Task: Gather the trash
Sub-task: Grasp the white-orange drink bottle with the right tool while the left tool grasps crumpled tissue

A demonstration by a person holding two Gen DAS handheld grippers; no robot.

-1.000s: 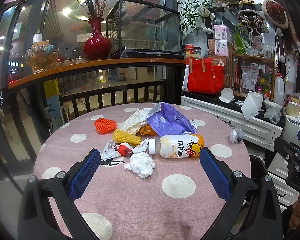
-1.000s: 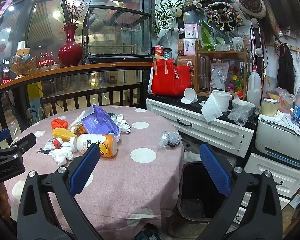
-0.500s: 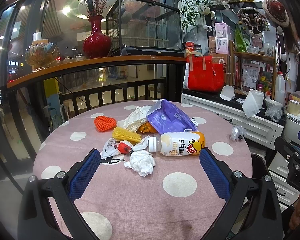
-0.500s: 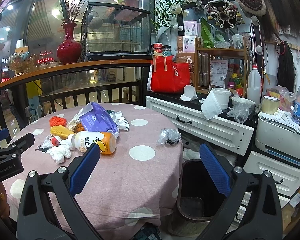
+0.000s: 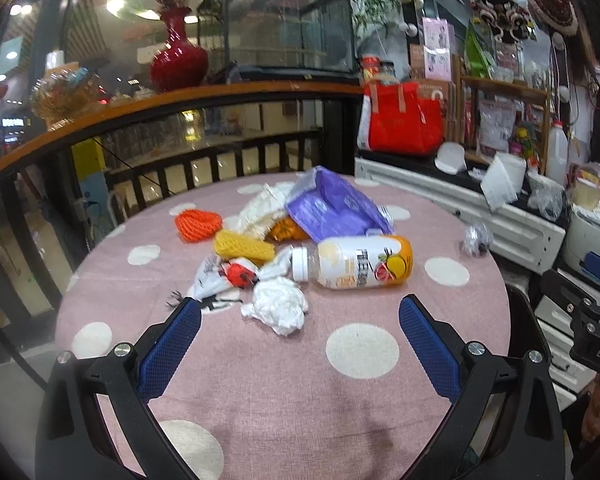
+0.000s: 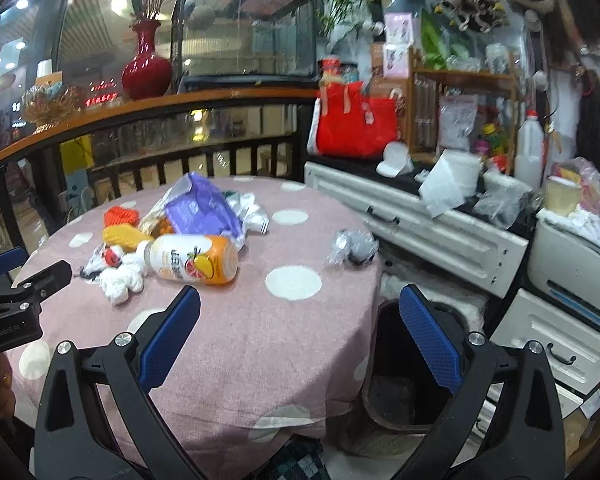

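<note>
The trash lies in a loose heap at the middle of the round table (image 5: 284, 392), on a pink cloth with white dots. The heap comprises a juice bottle (image 5: 356, 262) lying on its side, a crumpled white tissue (image 5: 278, 306) just in front of its cap, a yellow foam net (image 5: 244, 245), an orange foam net (image 5: 198, 224), a purple plastic bag (image 5: 332, 208) and white wrappers with a small red item (image 5: 240, 274). A separate crumpled clear wrapper (image 6: 354, 246) sits apart near the table's right edge.

The left gripper (image 5: 300, 334) hangs over the near part of the table, jaws spread wide and empty, with the tissue between and just beyond the fingertips. Compared with a second ago, the heap appears larger and lower in the left wrist view: this gripper has closed in on the tissue. Judgement: the approach phase is under way and the tissue is the likely first pick; no item has yet been collected.

The right gripper (image 6: 300, 322) is likewise spread wide and empty. It straddles the table's right rim, with the dark bin (image 6: 412, 364) on the floor below its right finger. It has advanced slightly as well.

The bin stands beside the table, so transfer distance should be short. The bottle may roll if nudged.
</note>
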